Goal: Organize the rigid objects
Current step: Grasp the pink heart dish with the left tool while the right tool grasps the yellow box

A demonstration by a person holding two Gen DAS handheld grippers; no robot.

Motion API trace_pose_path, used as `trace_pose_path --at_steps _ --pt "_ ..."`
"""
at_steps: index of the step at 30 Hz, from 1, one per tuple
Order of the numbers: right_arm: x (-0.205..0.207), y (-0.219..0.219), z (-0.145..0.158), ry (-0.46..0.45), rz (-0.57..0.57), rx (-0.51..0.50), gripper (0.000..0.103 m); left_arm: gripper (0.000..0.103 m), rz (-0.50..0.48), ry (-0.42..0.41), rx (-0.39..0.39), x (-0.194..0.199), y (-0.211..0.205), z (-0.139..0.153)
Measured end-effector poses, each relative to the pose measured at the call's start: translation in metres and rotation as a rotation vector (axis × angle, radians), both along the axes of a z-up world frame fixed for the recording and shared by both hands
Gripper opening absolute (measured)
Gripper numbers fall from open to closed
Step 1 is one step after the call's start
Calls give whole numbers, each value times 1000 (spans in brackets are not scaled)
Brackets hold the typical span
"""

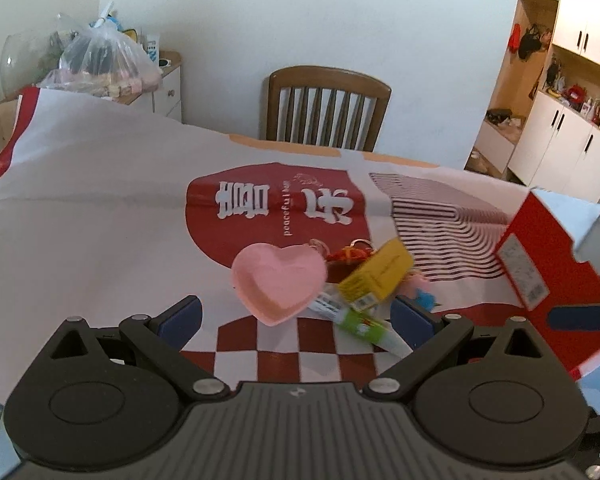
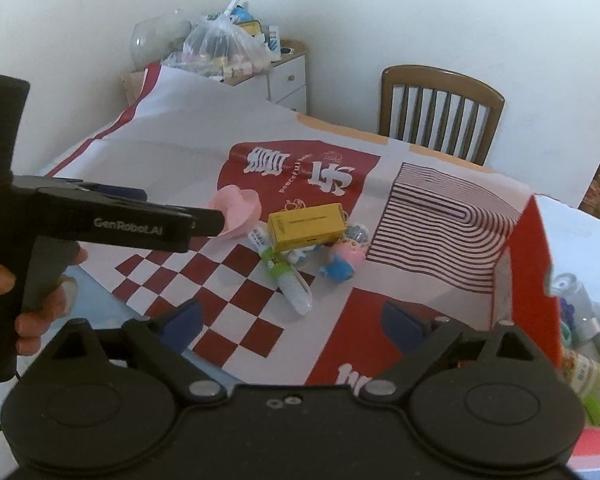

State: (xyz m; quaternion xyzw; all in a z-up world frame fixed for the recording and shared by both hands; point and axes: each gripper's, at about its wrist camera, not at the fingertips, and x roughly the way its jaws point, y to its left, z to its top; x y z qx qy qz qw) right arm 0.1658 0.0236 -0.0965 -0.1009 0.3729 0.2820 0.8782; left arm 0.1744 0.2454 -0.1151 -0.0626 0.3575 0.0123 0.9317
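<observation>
A small pile lies on the red-and-white printed sheet (image 1: 100, 208): a pink heart-shaped dish (image 1: 280, 280), a yellow box (image 1: 376, 276), a green-and-white tube (image 1: 364, 328) and a keyring charm behind them. My left gripper (image 1: 296, 320) is open, with the dish just past its fingertips and nothing between the pads. My right gripper (image 2: 294, 322) is open and empty above the checkered print, short of the tube (image 2: 288, 280), the yellow box (image 2: 306, 226) and a pink-and-blue pig toy (image 2: 346, 260). The left gripper (image 2: 180, 210) reaches beside the dish (image 2: 236, 212).
An open red-and-white carton (image 1: 548, 264) stands at the right of the pile; small items lie beyond its wall (image 2: 536, 264). A wooden chair (image 1: 326, 108) stands at the table's far edge. A cabinet with a filled plastic bag (image 1: 100, 60) is at the back left. A hand (image 2: 32, 320) grips the left handle.
</observation>
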Motion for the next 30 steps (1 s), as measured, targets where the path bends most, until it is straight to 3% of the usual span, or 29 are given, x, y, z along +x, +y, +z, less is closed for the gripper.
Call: trace_pose_path --at_steps 12,22,30 --pt "48 33 -9 -57 81 -77 90 101 8 57 2 45 19 -36" --pt "76 53 -31 -71 156 -164 85 101 -32 55 -40 70 27 -43" --pt "96 59 -42 -47 177 -151 85 100 -29 68 -60 76 30 -50"
